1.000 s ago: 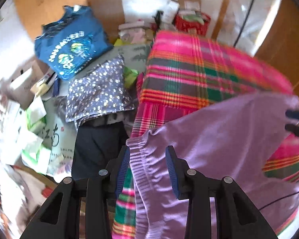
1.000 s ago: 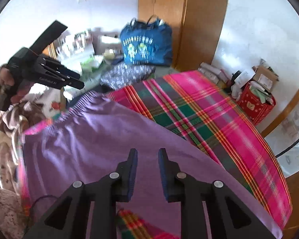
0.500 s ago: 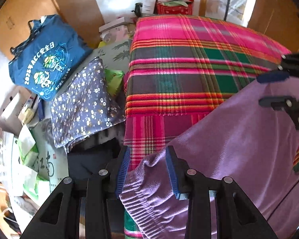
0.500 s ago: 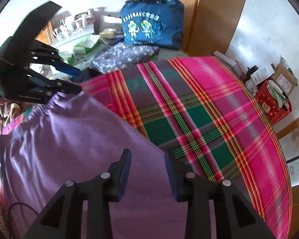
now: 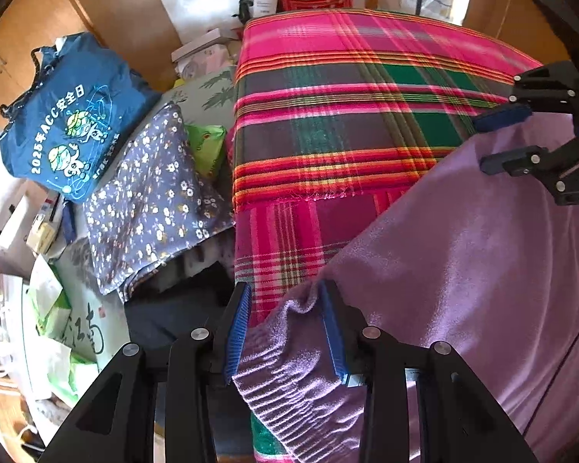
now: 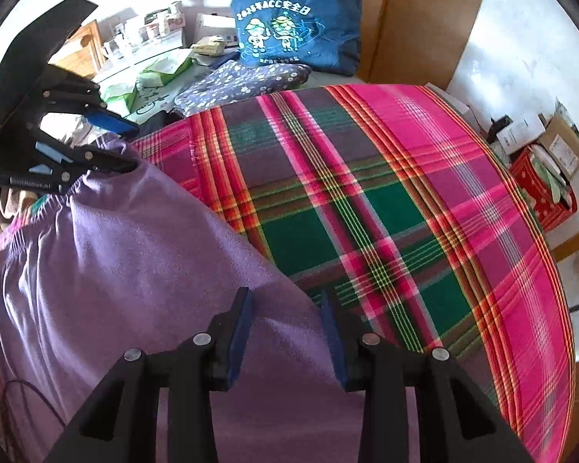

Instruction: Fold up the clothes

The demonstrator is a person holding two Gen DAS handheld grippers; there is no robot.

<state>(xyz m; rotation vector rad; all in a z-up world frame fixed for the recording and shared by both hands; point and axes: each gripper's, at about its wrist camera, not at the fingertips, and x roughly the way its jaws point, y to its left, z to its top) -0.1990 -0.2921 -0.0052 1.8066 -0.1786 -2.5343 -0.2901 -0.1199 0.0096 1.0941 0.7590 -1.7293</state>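
Lilac fleece garment [image 6: 143, 270], ribbed gathered hem, spread over plaid blanket [image 6: 405, 193].

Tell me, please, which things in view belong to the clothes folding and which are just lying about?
In the job:
purple garment
plaid blanket it lies on
left gripper, at the ribbed waistband
right gripper, jaws just opened, above the fabric

Lying about:
blue tote bag
floral cloth
red basket

Both grippers point steeply downward: the left gripper [image 5: 283, 322] stands half-spread, while the right gripper [image 6: 285, 322] has just been opening, its pads apart.
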